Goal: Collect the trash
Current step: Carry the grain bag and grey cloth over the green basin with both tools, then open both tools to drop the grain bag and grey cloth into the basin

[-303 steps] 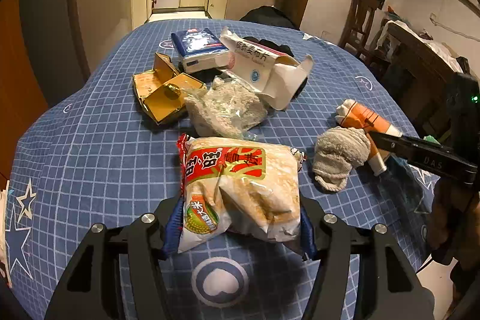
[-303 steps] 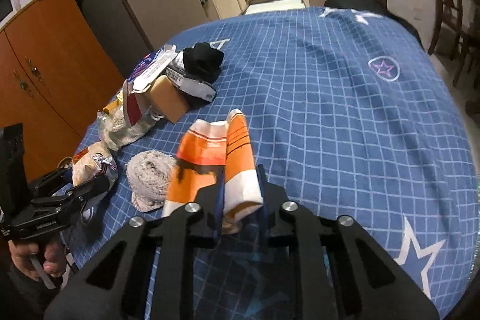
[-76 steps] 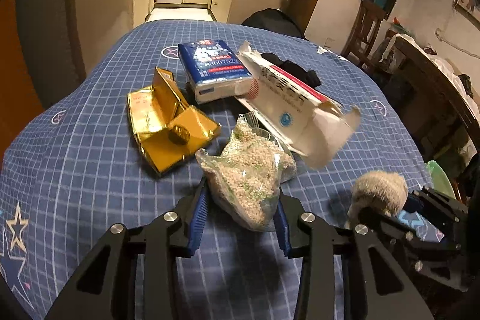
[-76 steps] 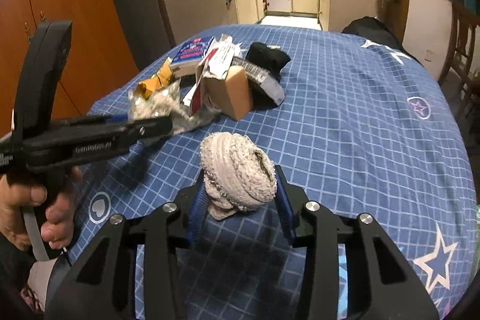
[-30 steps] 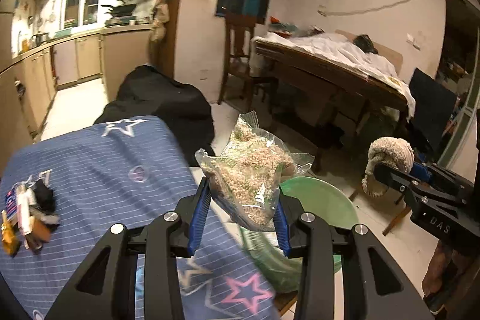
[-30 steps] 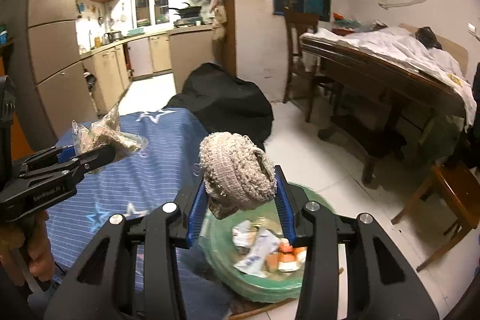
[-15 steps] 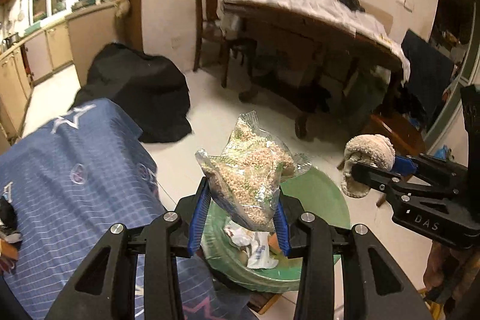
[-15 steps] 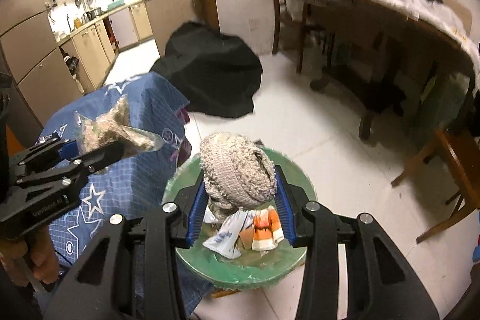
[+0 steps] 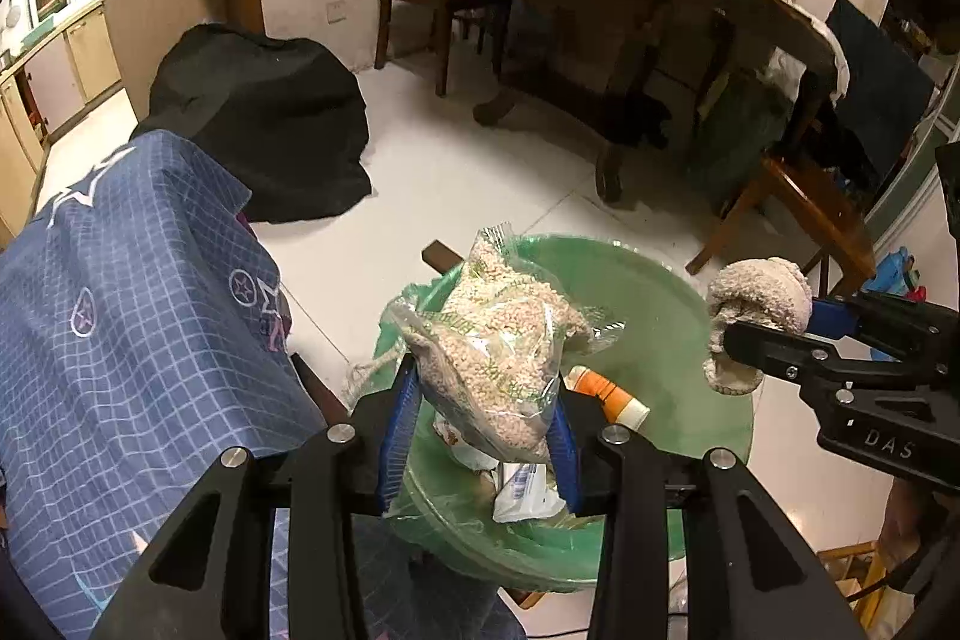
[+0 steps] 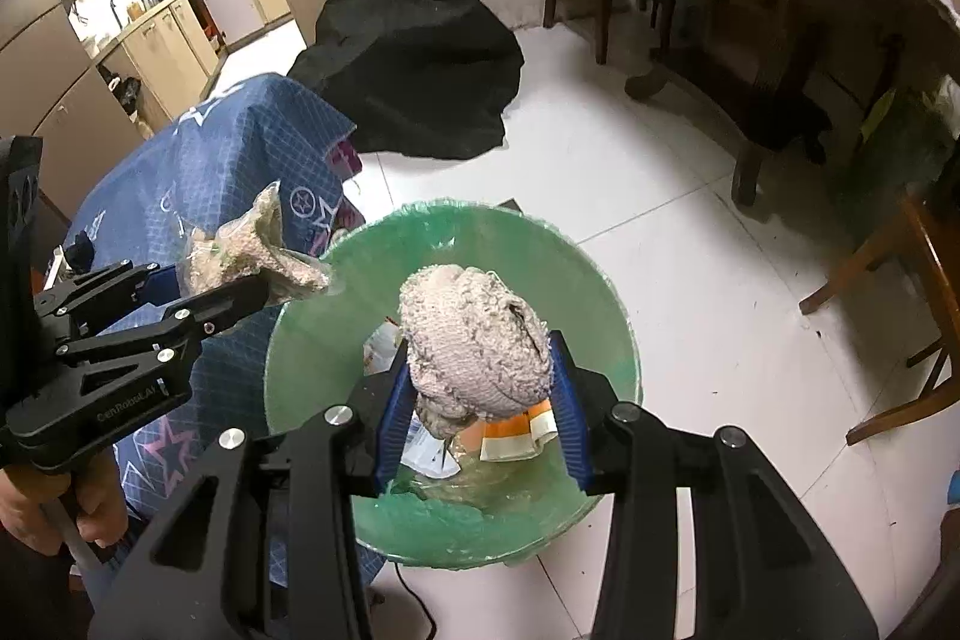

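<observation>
From the left wrist view, the left gripper (image 9: 480,421) hangs over the green bin (image 9: 654,292), its fingers (image 9: 397,430) pinching a clear bag (image 9: 501,346) of small pale grains. The bag is above the near part of the bin, beside the blue cloth (image 9: 120,316) on the surface. The step in hand seems to be the drop. Next, the fingers must spread so the bag falls inside the rim. The right gripper (image 9: 729,325) at the side carries the letters "DAS". The green print on the bag is too small to read.

From the right wrist view, the right gripper (image 10: 477,409) holds a beige rag (image 10: 474,346) between its fingers (image 10: 567,415), directly above the middle of the bin (image 10: 600,280), where wrappers (image 10: 510,430) already lie. It also only needs to release. The left gripper (image 10: 264,280) body reads "CenRoboAI", I think.
</observation>
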A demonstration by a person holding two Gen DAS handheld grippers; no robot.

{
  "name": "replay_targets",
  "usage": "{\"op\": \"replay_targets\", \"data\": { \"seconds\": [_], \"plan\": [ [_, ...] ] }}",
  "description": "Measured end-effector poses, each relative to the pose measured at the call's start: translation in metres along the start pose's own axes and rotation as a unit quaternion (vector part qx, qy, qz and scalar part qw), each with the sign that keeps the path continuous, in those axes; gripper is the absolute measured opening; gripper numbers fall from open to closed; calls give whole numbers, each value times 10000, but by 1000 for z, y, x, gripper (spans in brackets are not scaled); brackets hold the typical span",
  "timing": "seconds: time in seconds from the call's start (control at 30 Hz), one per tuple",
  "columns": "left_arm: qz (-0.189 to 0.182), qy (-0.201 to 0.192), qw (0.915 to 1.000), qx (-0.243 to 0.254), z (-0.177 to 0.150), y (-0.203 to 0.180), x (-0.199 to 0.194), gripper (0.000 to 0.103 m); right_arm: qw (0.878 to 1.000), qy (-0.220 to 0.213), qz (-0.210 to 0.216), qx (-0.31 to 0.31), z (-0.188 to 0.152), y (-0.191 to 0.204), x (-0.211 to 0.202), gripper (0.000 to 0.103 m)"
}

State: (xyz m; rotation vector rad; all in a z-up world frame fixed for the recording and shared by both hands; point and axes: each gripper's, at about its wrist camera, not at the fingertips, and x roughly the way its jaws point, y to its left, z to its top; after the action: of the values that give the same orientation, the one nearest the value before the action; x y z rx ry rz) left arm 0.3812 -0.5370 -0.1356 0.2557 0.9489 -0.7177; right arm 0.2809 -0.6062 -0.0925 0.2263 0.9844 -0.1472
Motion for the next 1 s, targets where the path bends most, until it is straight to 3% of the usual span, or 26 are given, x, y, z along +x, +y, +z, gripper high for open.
{"op": "replay_targets", "data": {
  "seconds": [0.5,0.77,1.0],
  "plan": [
    [52,162,9998,65,-4,-8,30,41,9999,75,60,70,-3,-12,16,43],
    [131,97,9999,28,-4,-1,28,65,9998,-15,76,158,-6,-20,14,50],
    [212,135,9997,-15,-6,1,28,65,9997,-76,66,203,-6,-23,12,52]
  ]
}}
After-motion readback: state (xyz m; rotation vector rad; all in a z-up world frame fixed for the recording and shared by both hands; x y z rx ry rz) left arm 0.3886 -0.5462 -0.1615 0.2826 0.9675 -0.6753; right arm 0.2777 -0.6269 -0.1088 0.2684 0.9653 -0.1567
